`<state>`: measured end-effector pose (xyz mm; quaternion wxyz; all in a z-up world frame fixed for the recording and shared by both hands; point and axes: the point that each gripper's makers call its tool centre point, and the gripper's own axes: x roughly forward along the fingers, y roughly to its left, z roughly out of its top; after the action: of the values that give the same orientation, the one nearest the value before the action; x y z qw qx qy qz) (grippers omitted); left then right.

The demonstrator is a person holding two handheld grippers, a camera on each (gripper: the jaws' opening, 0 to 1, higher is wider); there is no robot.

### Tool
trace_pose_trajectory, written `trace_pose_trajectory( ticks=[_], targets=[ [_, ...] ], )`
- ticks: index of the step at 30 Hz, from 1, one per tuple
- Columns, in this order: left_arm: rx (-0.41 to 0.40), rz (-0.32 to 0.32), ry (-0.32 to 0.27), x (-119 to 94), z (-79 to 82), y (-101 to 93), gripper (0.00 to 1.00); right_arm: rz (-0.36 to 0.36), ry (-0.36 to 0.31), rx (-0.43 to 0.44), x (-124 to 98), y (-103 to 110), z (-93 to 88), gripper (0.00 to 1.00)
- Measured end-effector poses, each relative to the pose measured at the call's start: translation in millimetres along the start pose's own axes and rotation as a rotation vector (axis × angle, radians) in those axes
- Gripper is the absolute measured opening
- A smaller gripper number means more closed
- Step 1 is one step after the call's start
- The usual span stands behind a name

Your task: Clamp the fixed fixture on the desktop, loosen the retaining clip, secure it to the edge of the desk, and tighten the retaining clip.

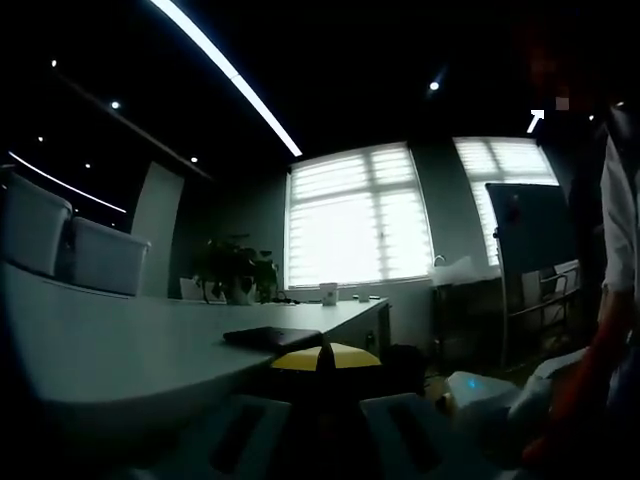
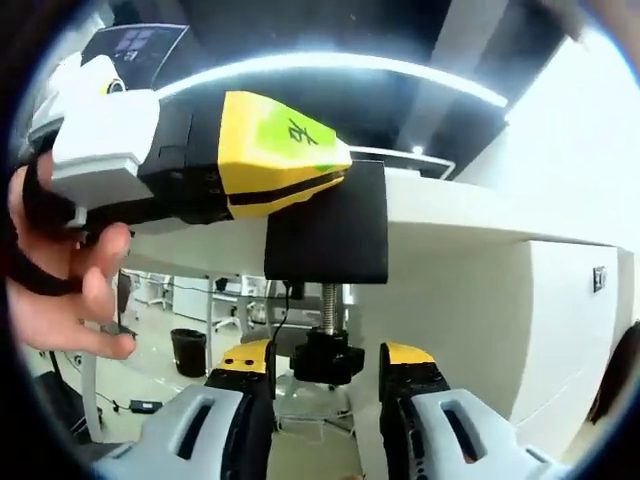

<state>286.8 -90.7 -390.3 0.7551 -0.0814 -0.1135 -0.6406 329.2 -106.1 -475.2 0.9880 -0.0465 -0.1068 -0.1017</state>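
A black clamp fixture (image 2: 325, 235) hangs over the edge of the white desk (image 2: 470, 220). Its threaded screw (image 2: 330, 300) runs down to a black knob (image 2: 325, 358). My left gripper (image 2: 343, 172), held by a hand (image 2: 70, 270), comes in from the left with its yellow jaws shut on the fixture's upper part. My right gripper (image 2: 327, 362) is below, its yellow-tipped jaws on either side of the knob with a narrow gap on each side. In the left gripper view my left gripper (image 1: 325, 357) has its tips together beside a flat black piece (image 1: 272, 337) on the desktop (image 1: 120, 340).
The room is dim in the left gripper view. White boxes (image 1: 60, 240) stand on the desk's far left and a plant (image 1: 235, 265) near bright windows (image 1: 350, 225). A person (image 1: 620, 250) stands at the right. Under the desk there is a bin (image 2: 188, 350).
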Motion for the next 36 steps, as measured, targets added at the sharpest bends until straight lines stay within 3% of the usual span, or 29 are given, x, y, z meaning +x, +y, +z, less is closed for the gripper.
trace_pose_trajectory(
  ticks=[3,10,13,14,15,21,23,25,27,32,34,36],
  targets=[
    [-0.006,0.0,-0.003,0.2,0.1,0.1,0.01,-0.023,0.037,-0.058,-1.1,-4.1,-5.5,0.27],
    [-0.001,0.0,-0.001,0.7,0.2,0.1,0.01,0.004,0.012,-0.061,-9.6,-7.2,-2.9,0.27],
    [0.0,0.001,-0.002,0.6,0.7,0.3,0.01,0.115,0.005,0.013,-0.8,1.4,-2.2,0.27],
    [0.001,0.002,-0.004,0.4,1.2,0.4,0.01,0.169,0.011,0.033,19.0,9.6,-8.5,0.27],
    [0.002,0.002,-0.005,0.1,1.5,0.6,0.01,0.221,0.025,0.044,20.1,10.2,-9.2,0.27],
    [0.005,0.004,0.003,0.1,-0.1,0.6,0.01,0.429,0.031,0.048,18.7,15.2,-10.1,0.27],
    [0.003,0.003,0.003,0.0,-0.1,0.7,0.01,0.497,0.025,0.039,18.0,18.7,-10.3,0.27],
    [-0.002,0.002,-0.002,-0.6,0.0,0.9,0.01,0.584,0.028,-0.022,16.7,22.2,-12.1,0.27],
    [-0.011,0.003,-0.007,-1.0,0.5,1.3,0.01,0.646,0.04,-0.004,16.1,24.8,-12.3,0.27],
    [-0.01,0.003,-0.01,-1.3,0.6,1.1,0.01,0.701,0.044,0.032,17.4,24.4,-14.7,0.27],
    [-0.008,0.002,-0.01,-1.3,0.4,1.2,0.01,0.691,0.05,0.038,16.6,26.0,-15.7,0.27],
    [-0.009,0.002,-0.01,-1.3,0.5,1.4,0.01,0.641,0.071,-0.037,16.6,23.5,-20.9,0.27]
  ],
)
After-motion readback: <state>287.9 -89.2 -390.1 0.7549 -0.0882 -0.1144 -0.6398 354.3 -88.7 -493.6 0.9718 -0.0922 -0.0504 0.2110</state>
